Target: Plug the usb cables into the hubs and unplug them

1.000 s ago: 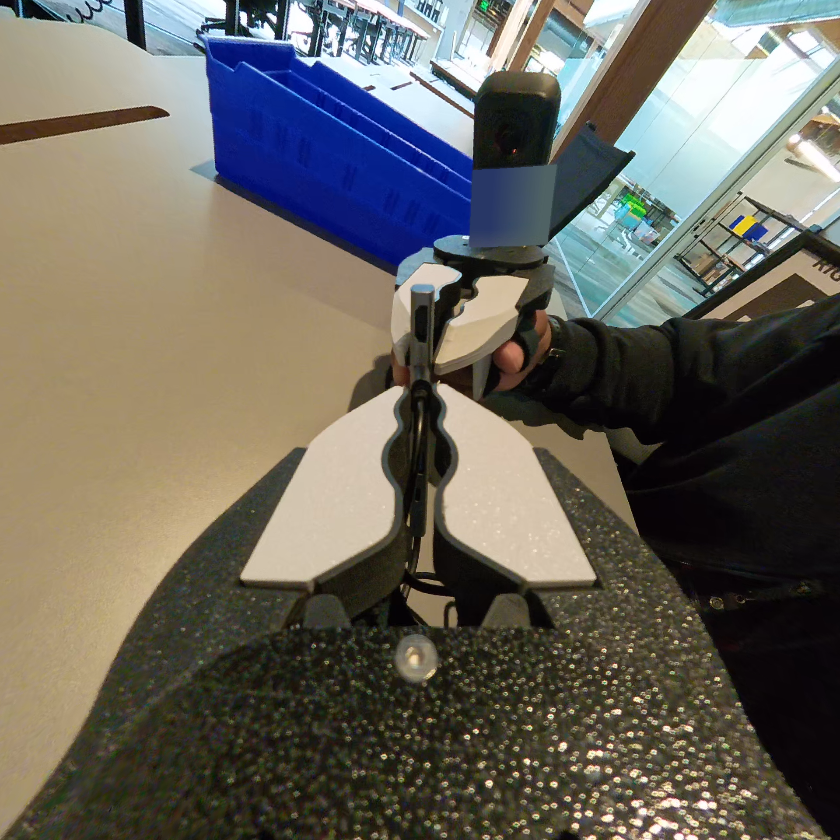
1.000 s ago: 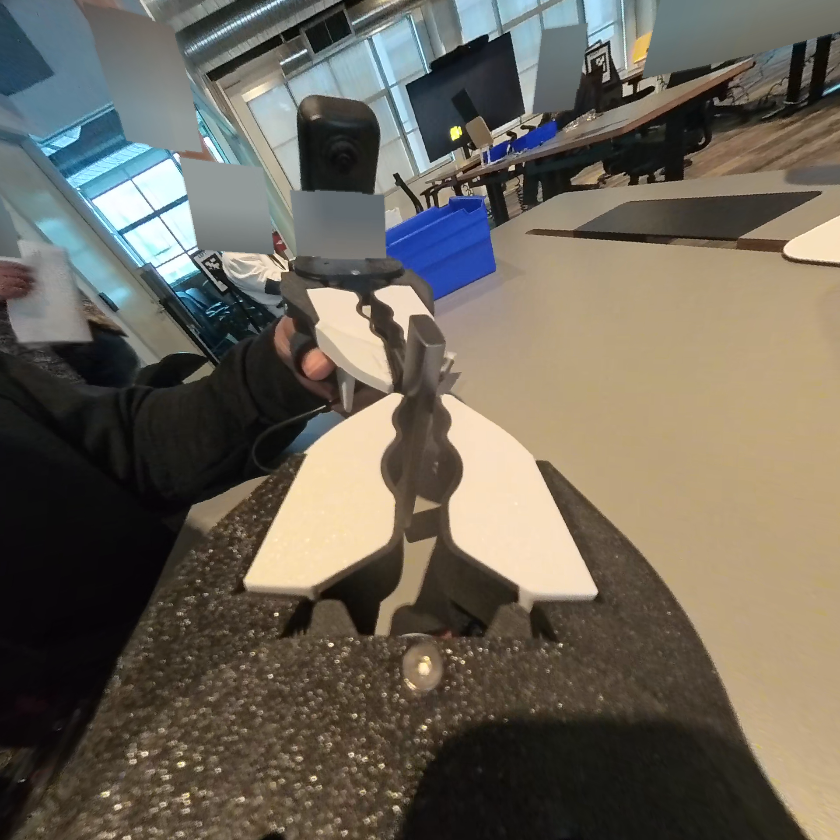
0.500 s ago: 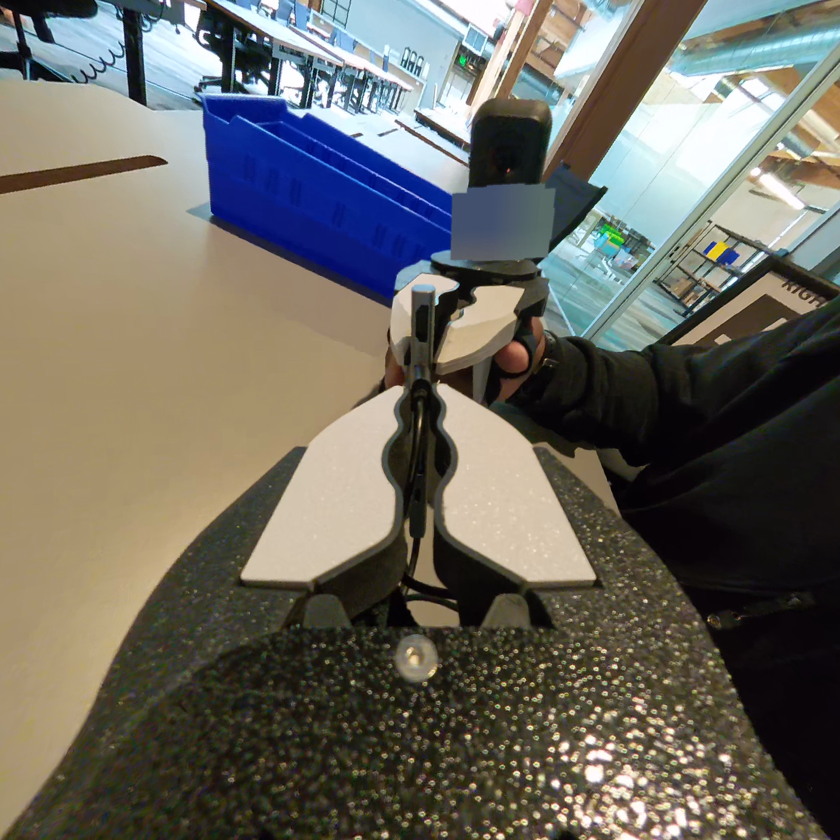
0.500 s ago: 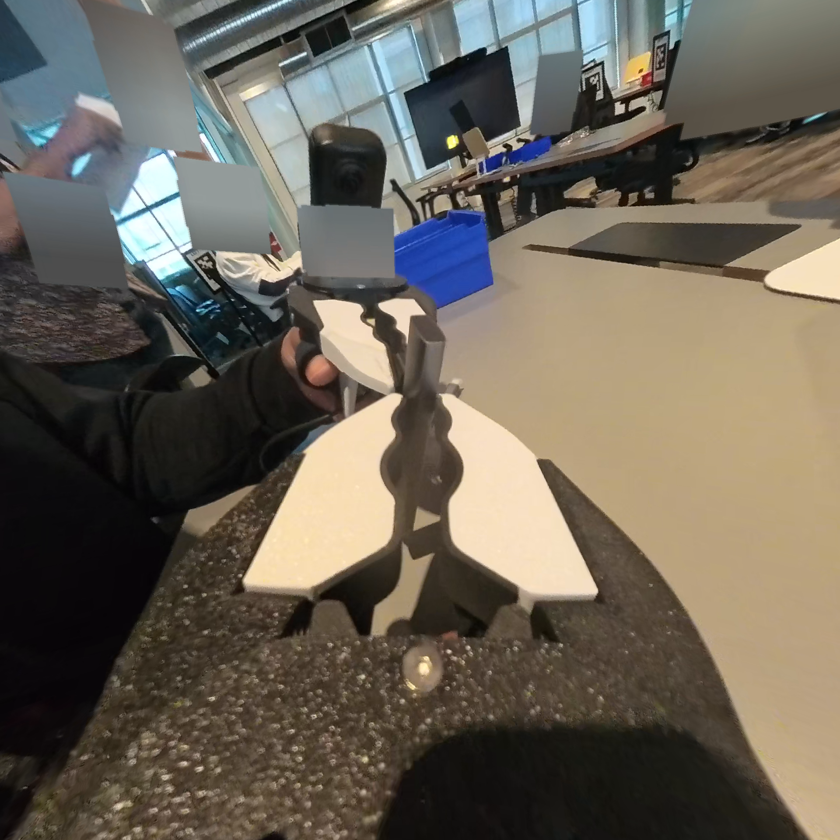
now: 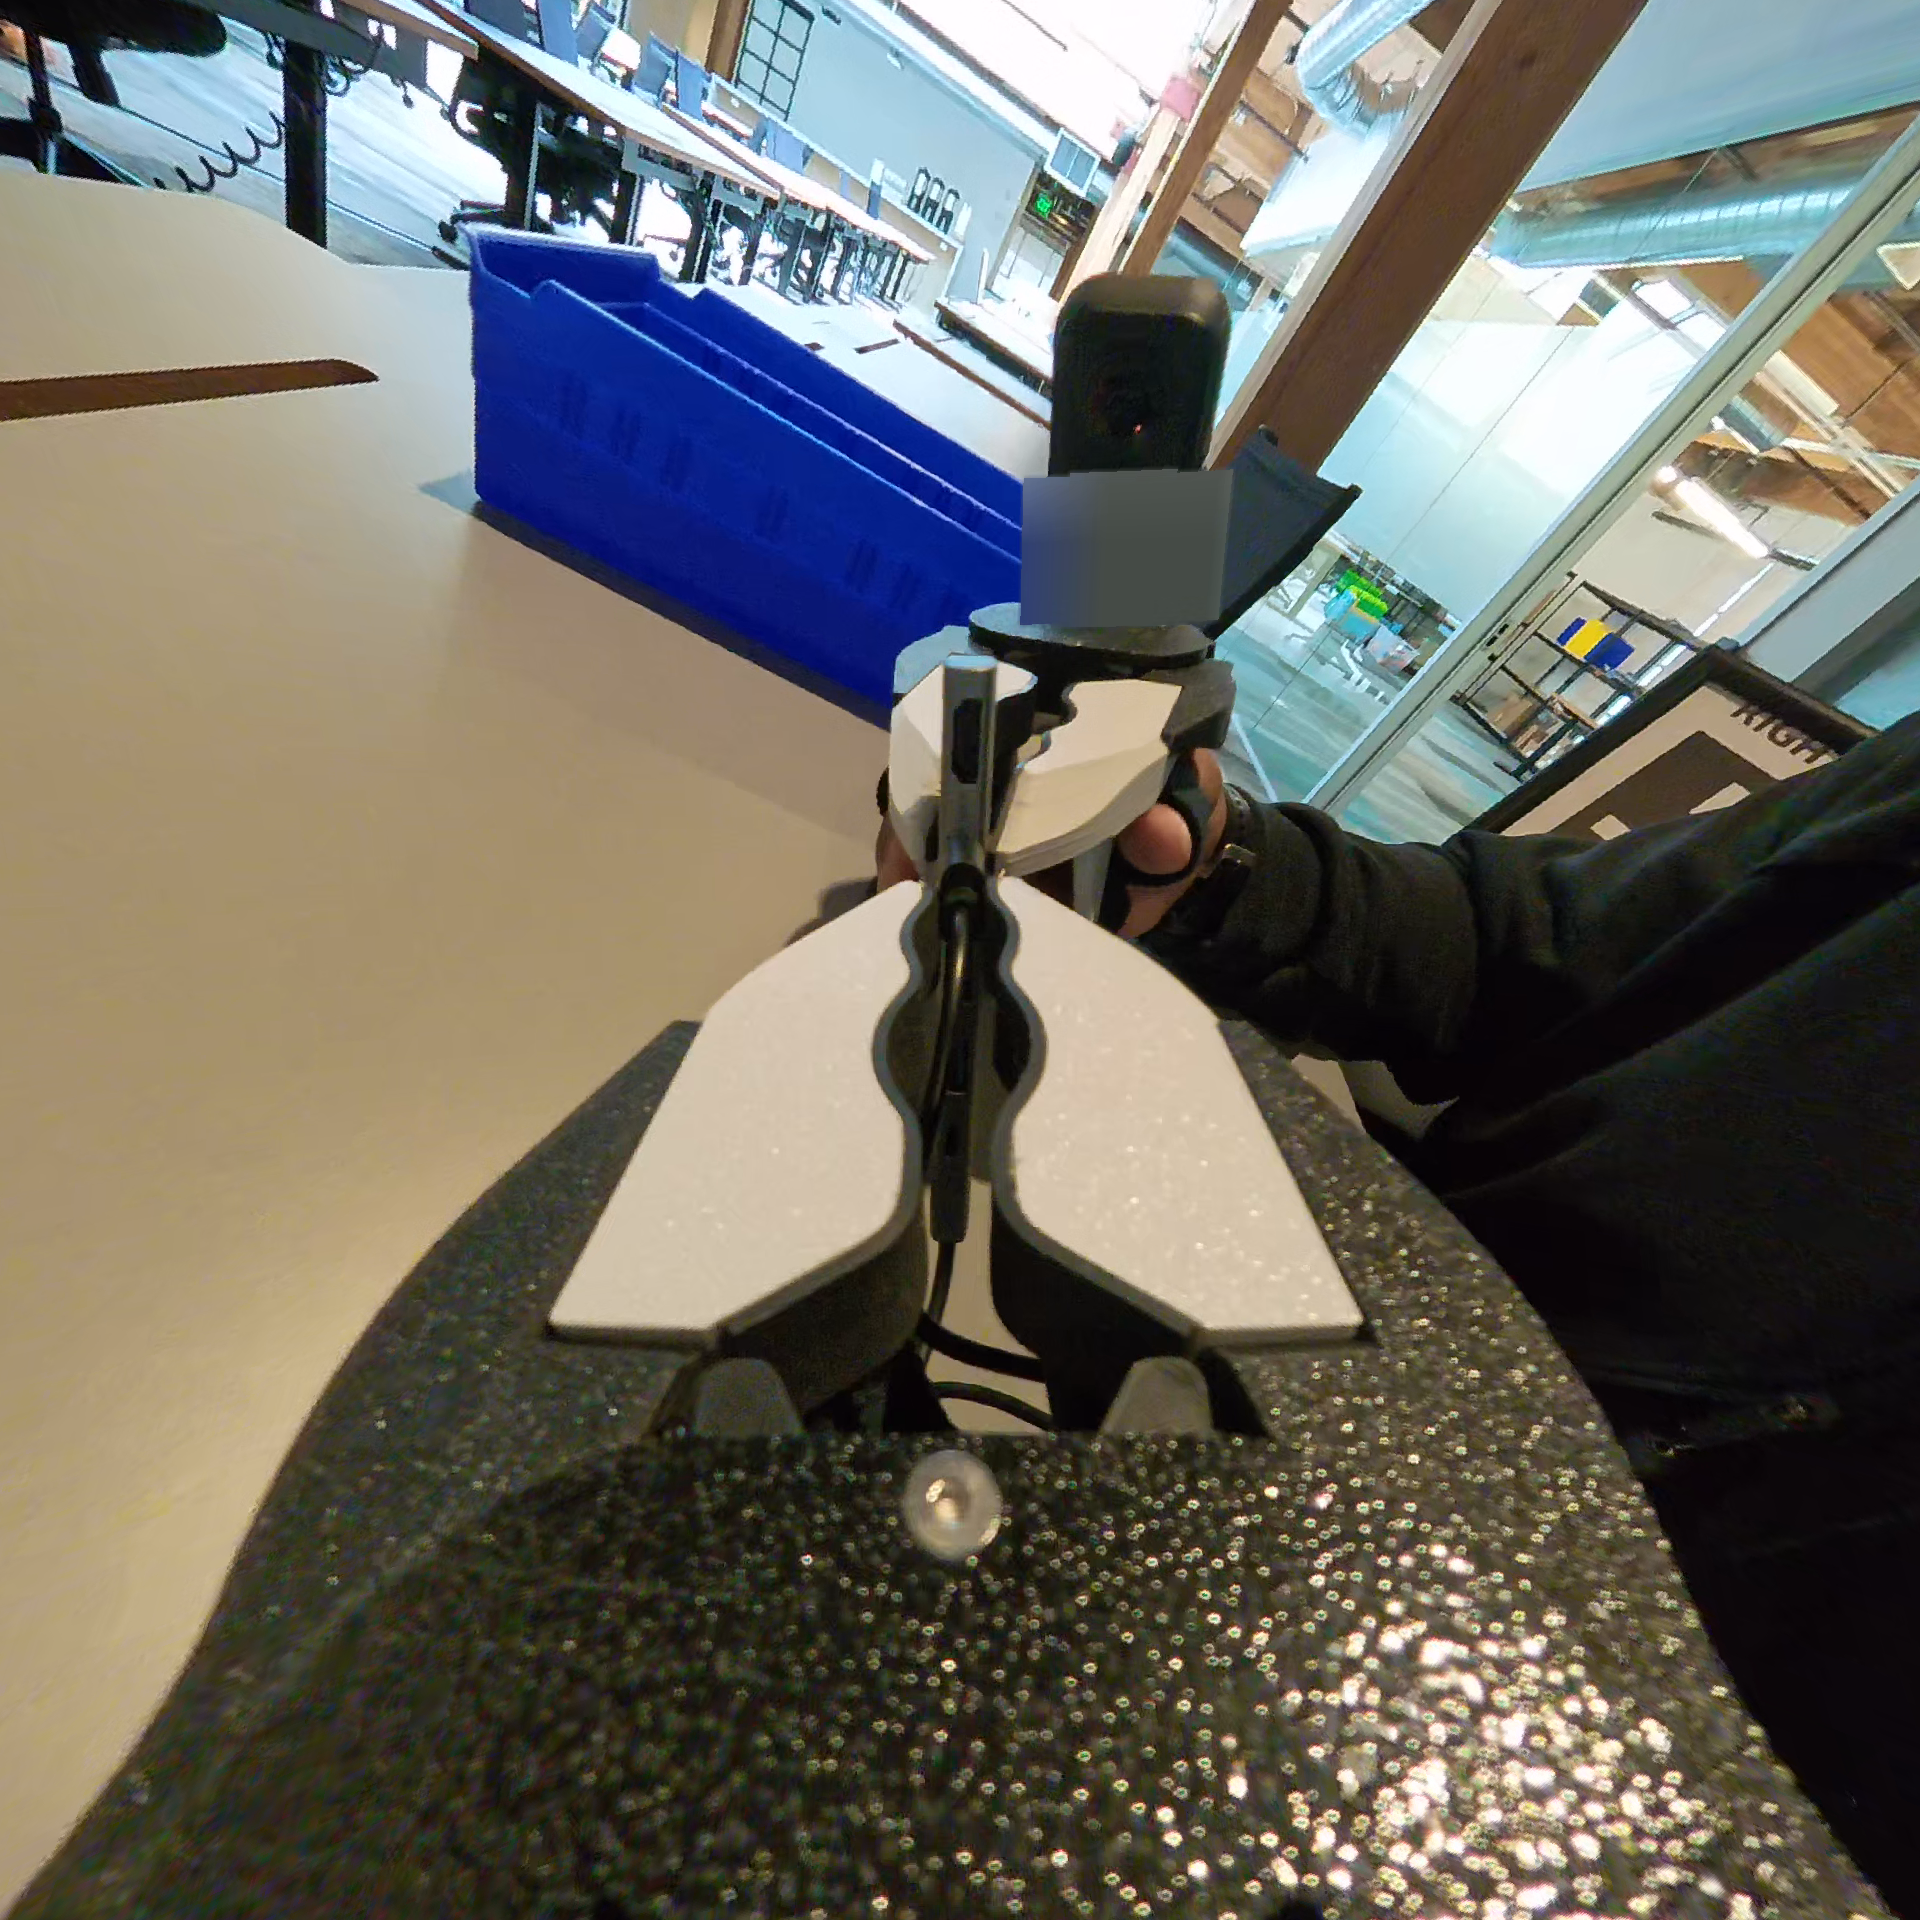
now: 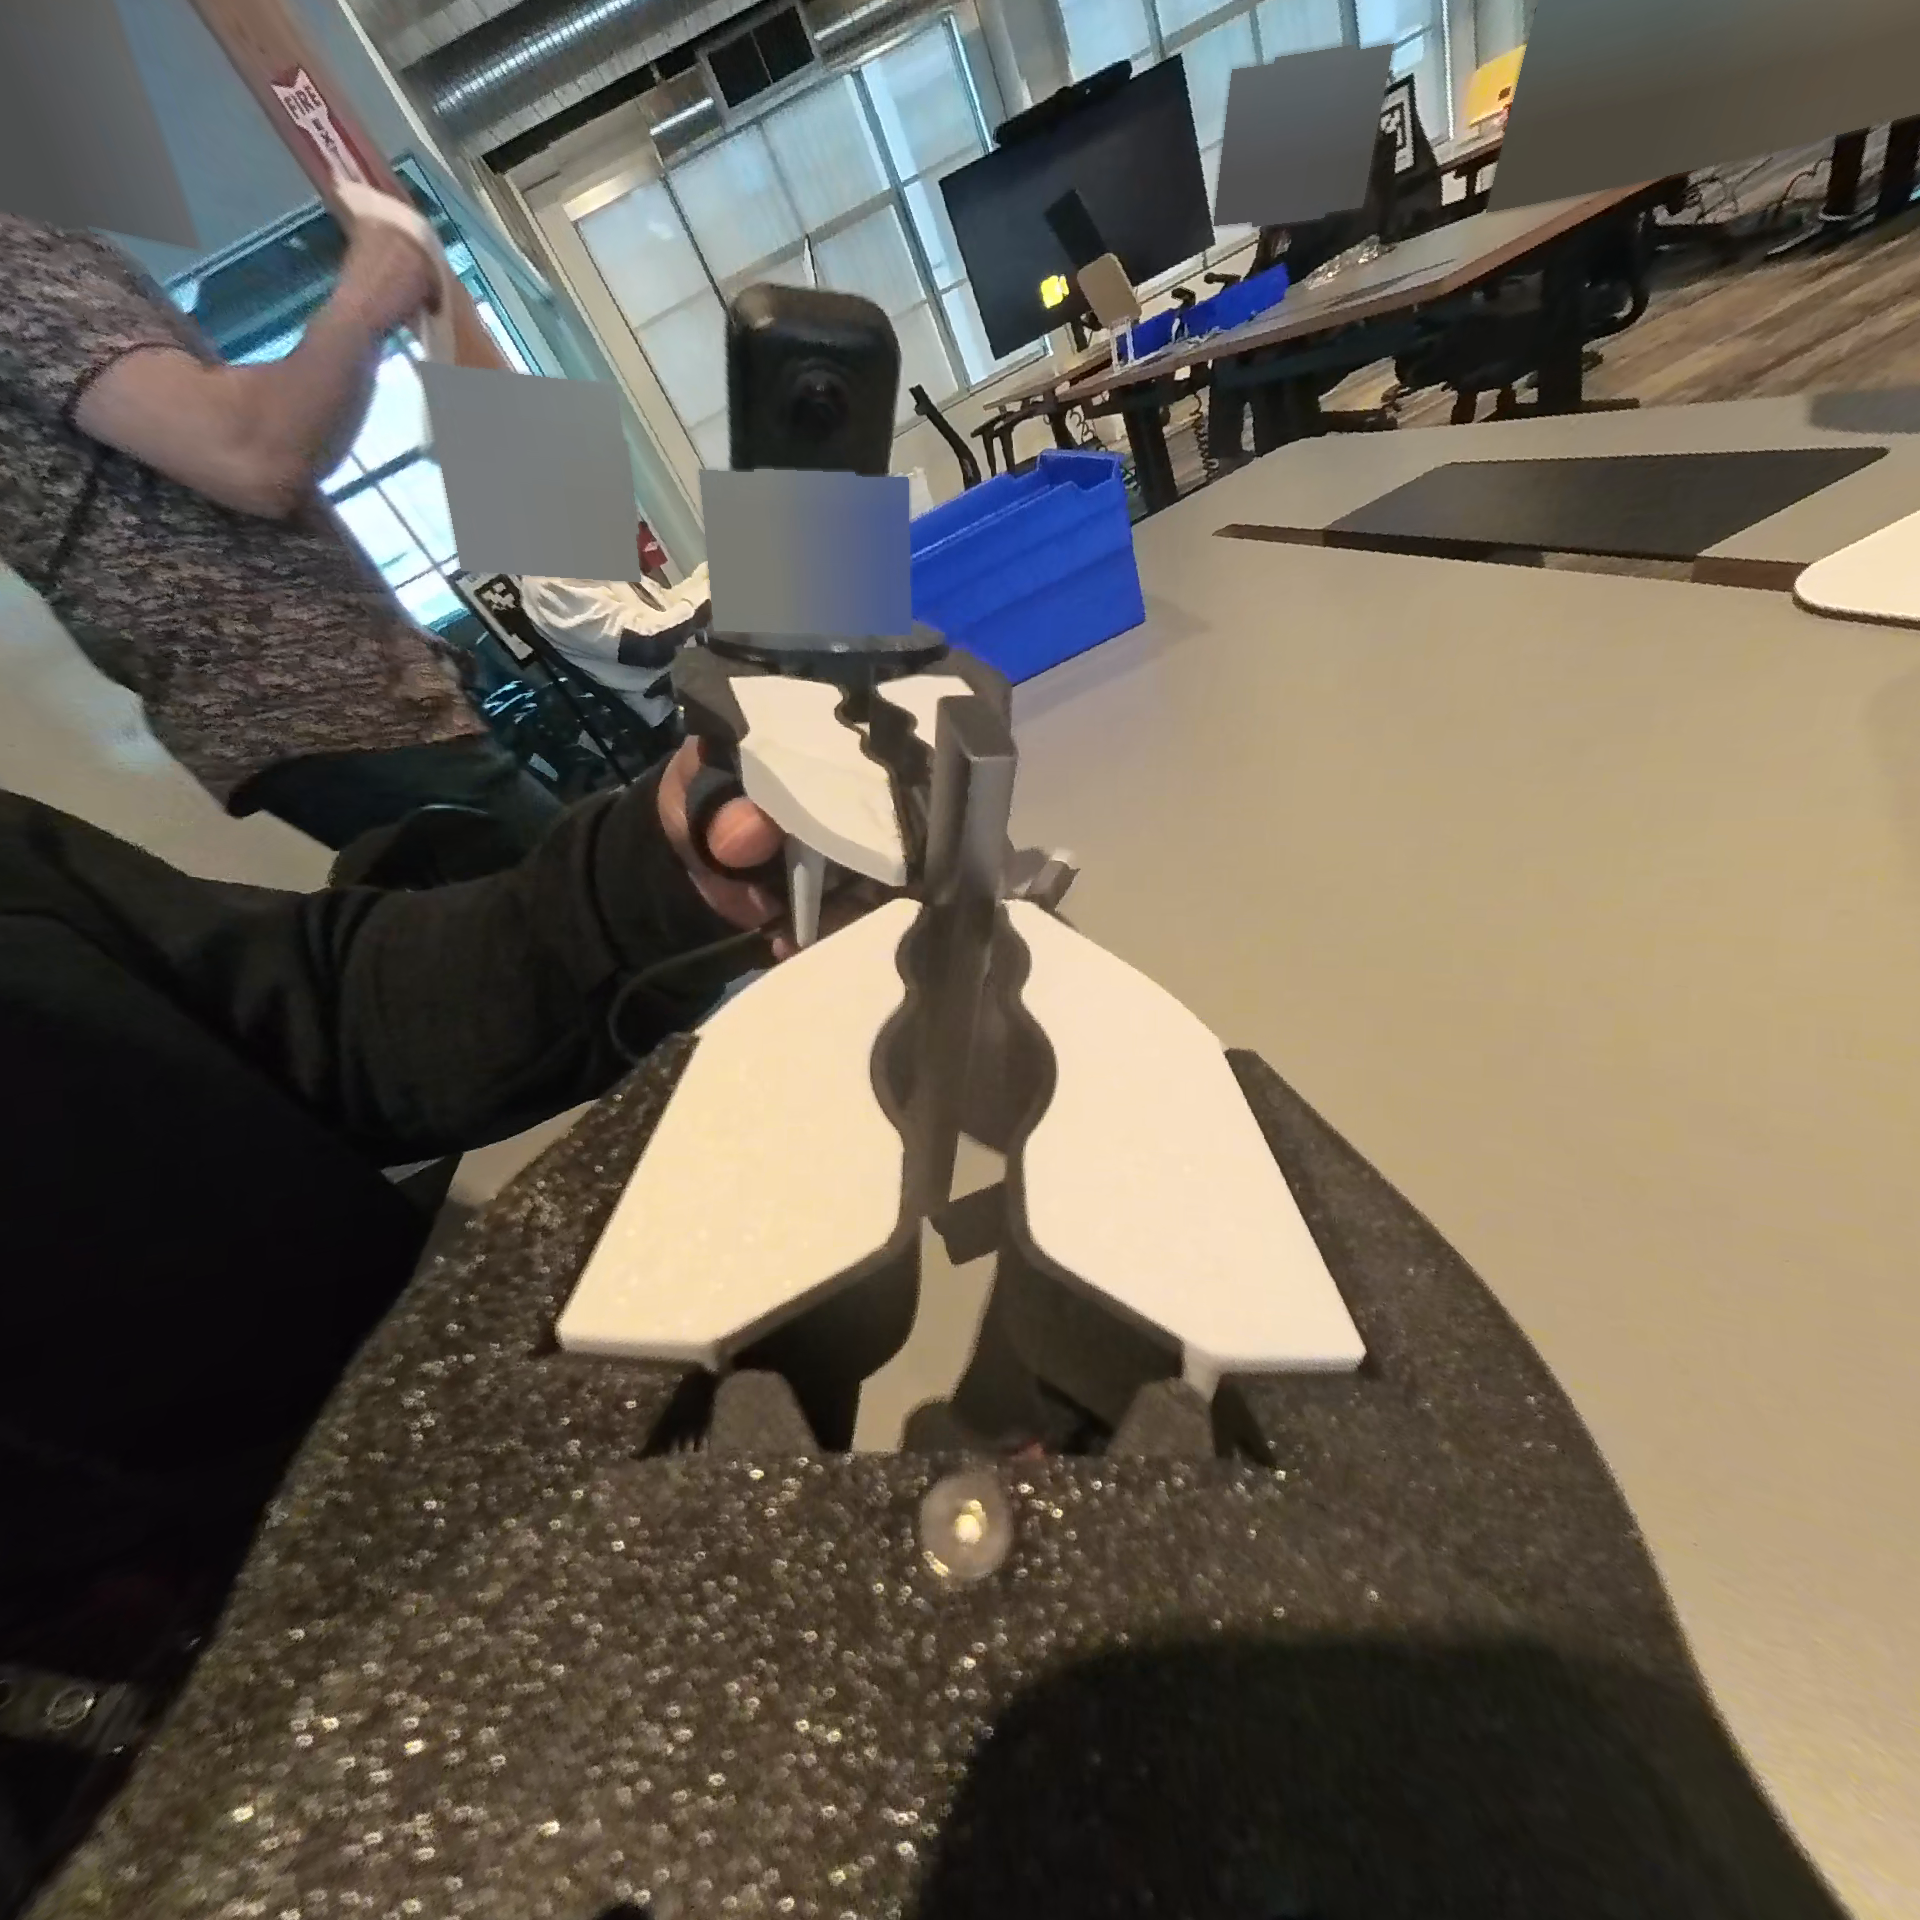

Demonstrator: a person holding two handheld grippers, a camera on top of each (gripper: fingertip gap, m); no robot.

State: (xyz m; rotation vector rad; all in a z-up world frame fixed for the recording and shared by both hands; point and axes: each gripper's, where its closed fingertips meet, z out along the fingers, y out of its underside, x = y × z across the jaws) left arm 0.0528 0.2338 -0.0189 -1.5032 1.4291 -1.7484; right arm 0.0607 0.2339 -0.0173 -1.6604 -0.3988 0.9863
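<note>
Pinching the thin, limp usb cable, left jaws are closed; right jaws clamp the rigid, light hub, best held mid-body.

Wide bare tabletop to the left in the left wrist view, free up to the blue bin standing at the far edge. Straight ahead, no clear way: right hand-held gripper just beyond the left hand-held gripper, nose to nose, with a dark sleeve filling the right side. In the right wrist view, open tabletop to the right, bounded far off by a black mat and a white pad. Left side shut off by the sleeve and a standing person.
</note>
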